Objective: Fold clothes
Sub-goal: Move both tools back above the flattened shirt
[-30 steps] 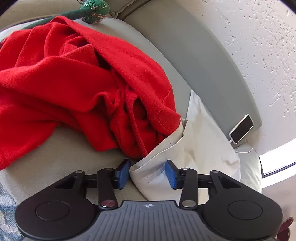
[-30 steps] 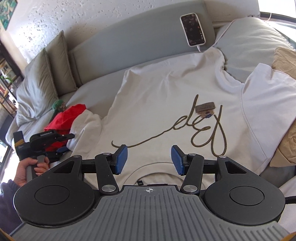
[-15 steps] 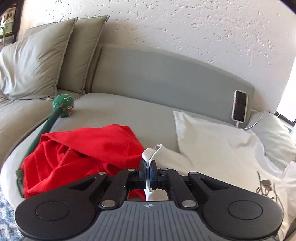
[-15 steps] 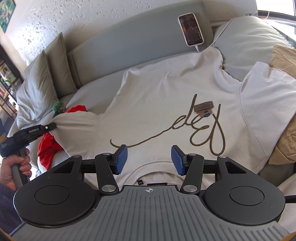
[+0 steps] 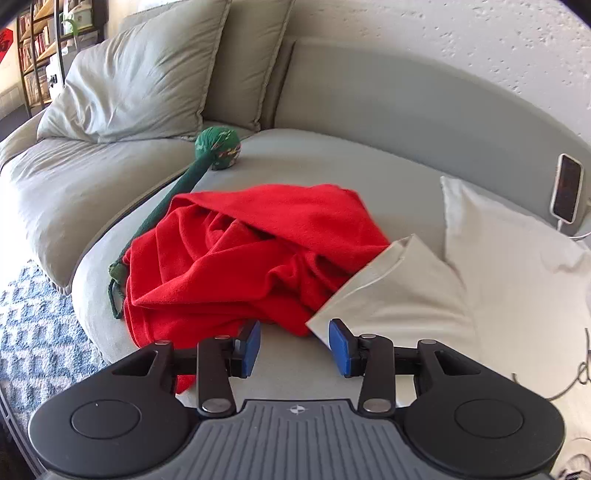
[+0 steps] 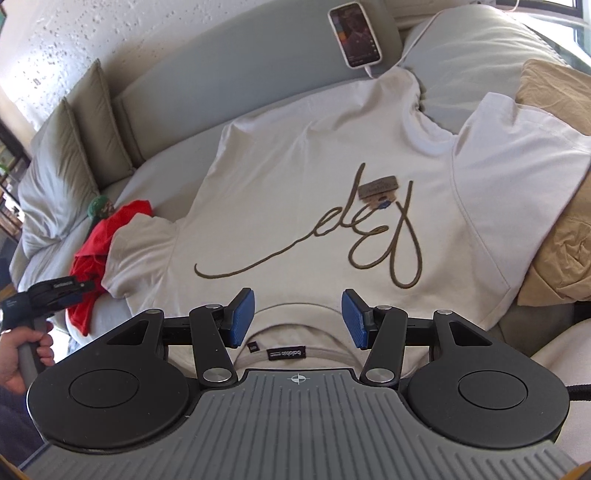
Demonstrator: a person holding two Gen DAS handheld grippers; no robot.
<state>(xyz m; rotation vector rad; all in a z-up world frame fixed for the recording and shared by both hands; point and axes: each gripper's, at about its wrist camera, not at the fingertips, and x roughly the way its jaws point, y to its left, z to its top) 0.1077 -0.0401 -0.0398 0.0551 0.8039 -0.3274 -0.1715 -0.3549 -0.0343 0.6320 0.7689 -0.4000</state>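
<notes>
Cream T-shirt (image 6: 314, 173), looping cord script (image 6: 369, 236)

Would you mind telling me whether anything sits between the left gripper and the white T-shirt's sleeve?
Nothing visible does. The left gripper is open, with the sleeve edge just ahead of its fingertips over bare sofa cushion. The red garment lies beside and partly under the sleeve, not in front of it.

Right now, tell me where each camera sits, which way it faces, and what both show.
Left wrist: behind the open left tongs, facing the red garment and the white T-shirt's sleeve.
Right wrist: behind the open right tongs at the collar, facing the white T-shirt; the left hand shows.
Shared: T-shirt, red garment, phone, green ball.
</notes>
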